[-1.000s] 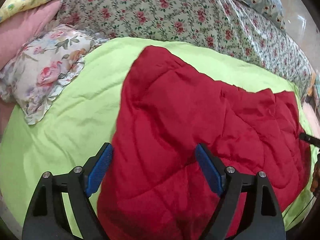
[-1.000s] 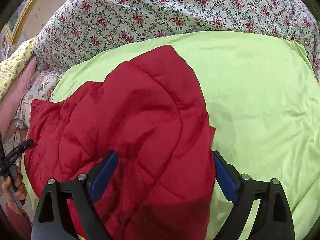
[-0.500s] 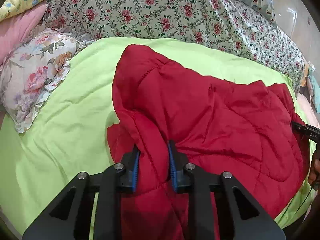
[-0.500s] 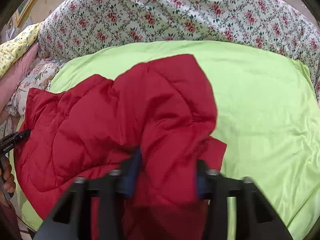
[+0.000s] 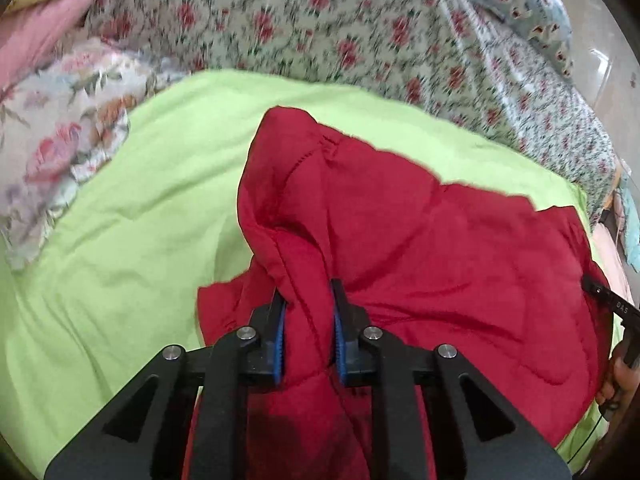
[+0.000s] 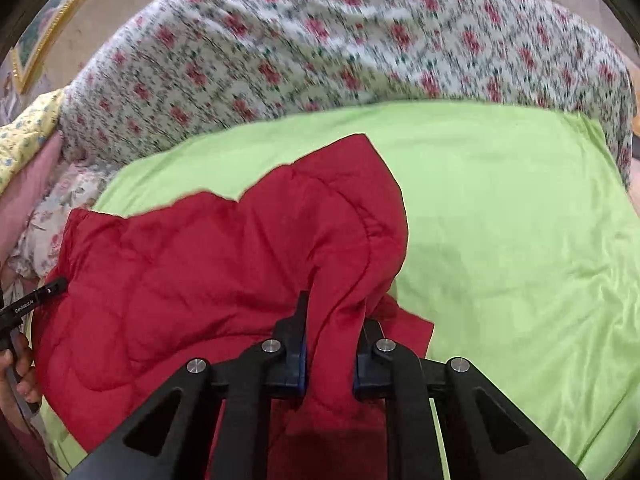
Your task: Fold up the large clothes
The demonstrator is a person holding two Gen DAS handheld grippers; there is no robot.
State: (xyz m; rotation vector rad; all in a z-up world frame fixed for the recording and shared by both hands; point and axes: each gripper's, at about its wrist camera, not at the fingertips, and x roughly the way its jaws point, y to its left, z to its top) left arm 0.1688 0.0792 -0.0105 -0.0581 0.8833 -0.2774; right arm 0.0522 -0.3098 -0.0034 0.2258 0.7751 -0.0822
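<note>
A red quilted jacket (image 5: 440,256) lies on a lime green bedsheet (image 5: 120,240). My left gripper (image 5: 307,312) is shut on a bunched fold of the jacket at its left near edge and lifts it. In the right wrist view the same jacket (image 6: 200,264) spreads to the left. My right gripper (image 6: 334,320) is shut on a raised fold at the jacket's right near edge. The green sheet (image 6: 520,240) lies bare to the right of it.
A floral quilt (image 5: 320,32) is heaped along the far side of the bed, also in the right wrist view (image 6: 320,52). A flowered pillow (image 5: 60,140) and a pink pillow (image 5: 44,36) lie at the left. The other gripper's tip (image 5: 608,300) shows at the right edge.
Both grippers went from open over the jacket to shut on its near edge. The pinched folds have been lifted and the jacket has bunched up. Both views are blurred by motion.
</note>
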